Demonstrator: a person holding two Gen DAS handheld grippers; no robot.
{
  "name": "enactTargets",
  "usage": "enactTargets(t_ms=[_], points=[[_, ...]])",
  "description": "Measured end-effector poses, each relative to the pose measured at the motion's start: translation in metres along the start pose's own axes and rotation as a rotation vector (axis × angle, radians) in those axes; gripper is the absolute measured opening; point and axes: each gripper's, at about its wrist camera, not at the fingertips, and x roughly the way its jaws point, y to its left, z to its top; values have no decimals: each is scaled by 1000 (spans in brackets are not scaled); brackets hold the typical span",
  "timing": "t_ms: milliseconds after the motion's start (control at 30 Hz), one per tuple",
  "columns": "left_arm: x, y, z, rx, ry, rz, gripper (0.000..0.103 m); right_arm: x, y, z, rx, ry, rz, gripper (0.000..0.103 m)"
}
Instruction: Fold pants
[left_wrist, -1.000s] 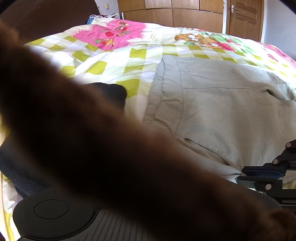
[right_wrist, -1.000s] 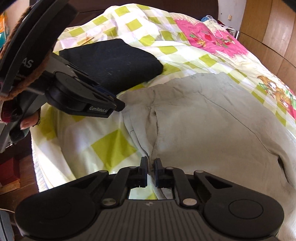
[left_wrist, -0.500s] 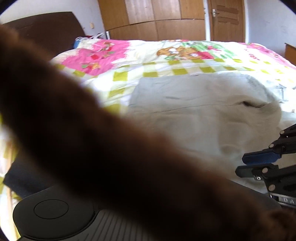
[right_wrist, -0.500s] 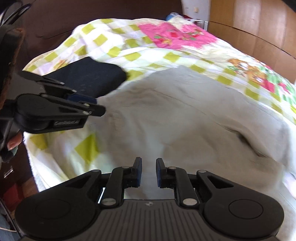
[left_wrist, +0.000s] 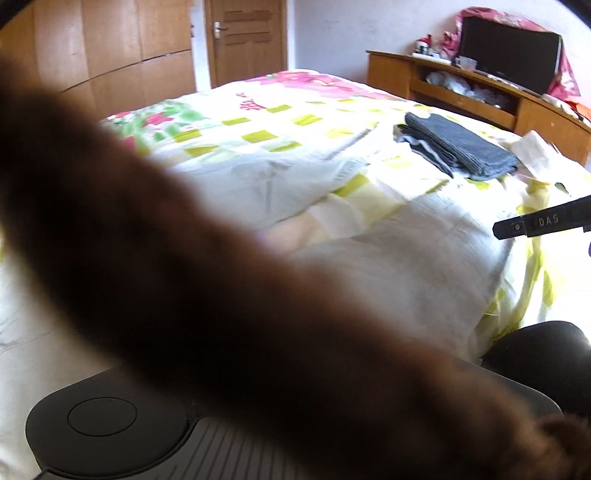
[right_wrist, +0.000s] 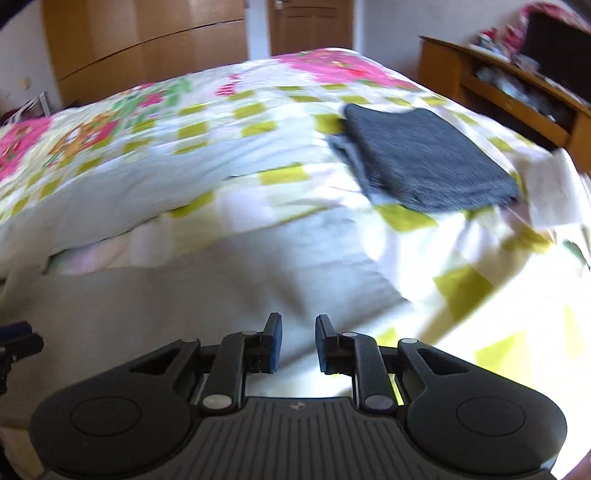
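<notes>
Looking at left wrist view: a blurred brown mass covers most of the frame, too close to identify.
left gripper: fingers hidden behind that mass; only the dark body shows at the bottom; can't tell if clenched or released.
pants: pale beige cloth on the bed, close in front of the camera, partly hidden.
bed: checked yellow-green and floral cover.
grey stack: folded dark cloth at far right of the bed, apart from the pants.
black bar: marked "DAS", enters from the right edge.
cabinet: wooden, beyond the bed.

Right wrist view, motion-blurred:
right gripper: released, blue pads apart with a clear gap, nothing between them, just above the pants.
pants: spread flat under and ahead of the fingers, running off left.
grey stack: upper right on the cover, near the pants but not touching.
white item: just right of the stack; too blurred to identify.
door: behind the bed.
</notes>
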Motion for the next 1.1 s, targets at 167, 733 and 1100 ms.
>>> enactTargets(t_ms=[167, 733, 1100], points=[[33, -36, 9, 30, 65, -48, 22, 18, -59, -9, 239, 24, 86, 37], [47, -76, 32, 33, 74, -72, 24, 8, -106, 11, 375, -110, 164, 22], [23, -64, 16, 46, 69, -57, 28, -19, -93, -2, 206, -108, -36, 29]])
